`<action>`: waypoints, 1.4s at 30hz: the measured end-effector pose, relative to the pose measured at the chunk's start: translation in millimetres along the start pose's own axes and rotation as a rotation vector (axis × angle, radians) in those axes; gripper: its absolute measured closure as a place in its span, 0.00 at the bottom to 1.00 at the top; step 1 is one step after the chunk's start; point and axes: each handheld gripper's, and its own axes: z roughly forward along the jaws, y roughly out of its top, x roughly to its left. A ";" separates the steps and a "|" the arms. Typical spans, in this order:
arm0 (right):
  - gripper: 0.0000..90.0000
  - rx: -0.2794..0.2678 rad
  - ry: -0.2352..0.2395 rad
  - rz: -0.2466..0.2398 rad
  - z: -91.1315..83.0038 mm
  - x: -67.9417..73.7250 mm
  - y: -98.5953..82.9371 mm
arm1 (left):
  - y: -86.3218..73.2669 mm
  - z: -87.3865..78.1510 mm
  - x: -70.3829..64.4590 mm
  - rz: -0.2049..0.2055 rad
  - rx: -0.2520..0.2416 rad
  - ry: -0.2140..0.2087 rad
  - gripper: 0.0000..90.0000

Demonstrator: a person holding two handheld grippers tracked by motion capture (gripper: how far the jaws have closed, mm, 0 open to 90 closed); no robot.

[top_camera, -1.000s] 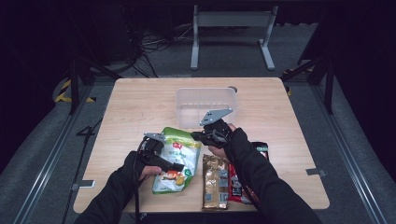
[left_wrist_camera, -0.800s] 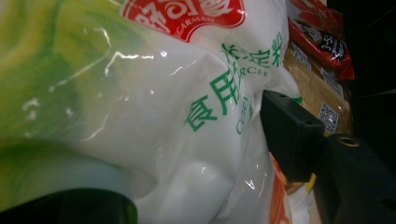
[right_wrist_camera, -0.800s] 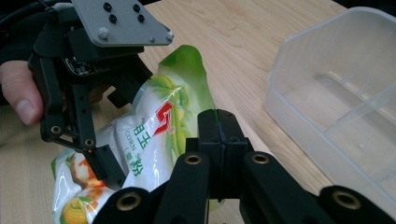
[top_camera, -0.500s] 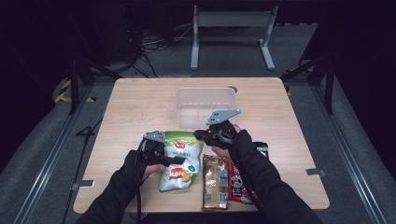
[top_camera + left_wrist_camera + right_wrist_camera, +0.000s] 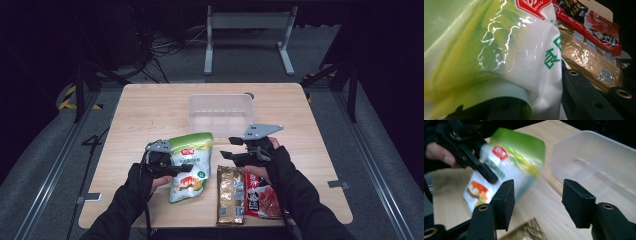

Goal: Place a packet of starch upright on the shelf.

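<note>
A glossy green, yellow and white plastic snack bag (image 5: pixel 499 50) with a red logo and green lettering sits right up against the lens, its lower edge curled over the dark jaw below. To its right lie a crinkled gold foil packet (image 5: pixel 589 62) and, beyond it, a red and black packet (image 5: pixel 594 27). The other black jaw rises at lower right.

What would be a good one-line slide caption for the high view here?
Left gripper lifts a green snack bag while the open right gripper waits near a clear bin.
</note>
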 end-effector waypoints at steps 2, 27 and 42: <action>0.48 -0.005 -0.018 -0.005 -7.1 -1.6 -4.2 | 0.3 -2.0 -0.6 -0.003 -0.009 0.016 0.86; 0.25 -0.009 -0.358 0.124 -120.8 -68.6 -144.6 | 28.6 -26.8 -15.3 0.030 -0.163 0.237 0.86; 0.17 0.029 -0.372 0.117 -103.0 -61.7 -152.6 | 58.0 -41.4 -22.3 0.051 -0.294 0.312 0.86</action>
